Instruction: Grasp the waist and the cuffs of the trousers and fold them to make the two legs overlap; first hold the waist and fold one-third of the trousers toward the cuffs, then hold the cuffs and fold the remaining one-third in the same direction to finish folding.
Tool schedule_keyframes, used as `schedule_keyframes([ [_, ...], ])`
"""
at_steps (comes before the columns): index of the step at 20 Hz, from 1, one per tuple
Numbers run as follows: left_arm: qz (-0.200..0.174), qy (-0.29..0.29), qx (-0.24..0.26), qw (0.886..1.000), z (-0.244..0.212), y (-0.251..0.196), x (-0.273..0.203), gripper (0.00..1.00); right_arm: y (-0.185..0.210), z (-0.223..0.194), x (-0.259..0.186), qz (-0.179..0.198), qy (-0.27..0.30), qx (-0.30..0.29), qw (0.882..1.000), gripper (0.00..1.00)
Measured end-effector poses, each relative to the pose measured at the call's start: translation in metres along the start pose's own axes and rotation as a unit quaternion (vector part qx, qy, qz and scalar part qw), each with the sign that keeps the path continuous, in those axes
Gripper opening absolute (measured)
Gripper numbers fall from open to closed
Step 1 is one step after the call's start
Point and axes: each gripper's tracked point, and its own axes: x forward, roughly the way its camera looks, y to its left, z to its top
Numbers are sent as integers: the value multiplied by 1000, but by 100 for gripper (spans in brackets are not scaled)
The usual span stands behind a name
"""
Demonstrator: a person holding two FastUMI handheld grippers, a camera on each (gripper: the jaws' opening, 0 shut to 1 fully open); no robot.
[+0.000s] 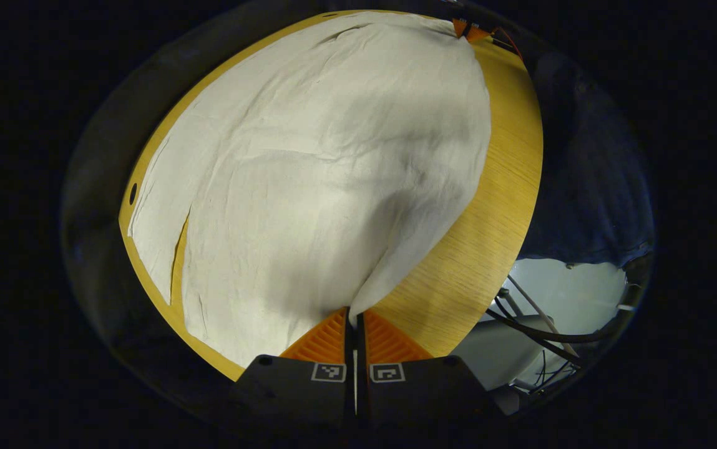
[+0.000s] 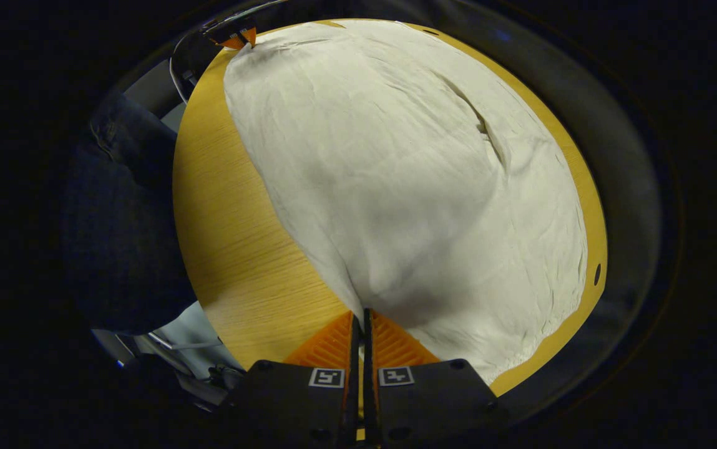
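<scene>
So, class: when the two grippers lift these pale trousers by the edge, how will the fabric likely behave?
The trousers probably hang floppy: the cloth already peaks and drapes where the left gripper pinches it. They seem light, thin cloth, with fine creases across the surface. On the smooth wooden table the trailing part may slide rather than stay put.

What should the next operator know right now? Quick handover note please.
Left gripper: shut on a pinched edge of the trousers, lifted off the table.
Right gripper: shut on the trousers' edge at the other end of the same side.
Trousers: cream cloth spread over most of the wooden table, near edge raised between the two grippers; a slit between the legs shows along the far side.
Done: both ends gripped, leg-over-leg fold seemingly under way.
Left: lay the legs together, then both one-third folds. Which end is the waist I cannot tell.
</scene>
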Motion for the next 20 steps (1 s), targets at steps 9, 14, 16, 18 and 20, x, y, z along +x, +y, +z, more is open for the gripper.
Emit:
schedule_keyframes([
  [9,41,-39,-95,994,10,31,-13,0,-24,17,-24,-75,-52,119,989,6],
  [14,125,-63,-120,983,43,106,-46,0,-68,40,-56,-139,-113,234,956,6],
  [16,162,-84,-140,973,71,142,-62,0,-91,53,-68,-160,-136,267,940,6],
  [18,203,-106,-153,961,105,180,-76,0,-119,66,-79,-178,-160,301,923,6],
  [20,240,-126,-169,948,143,217,-87,0,-147,78,-91,-200,-184,338,901,6],
])
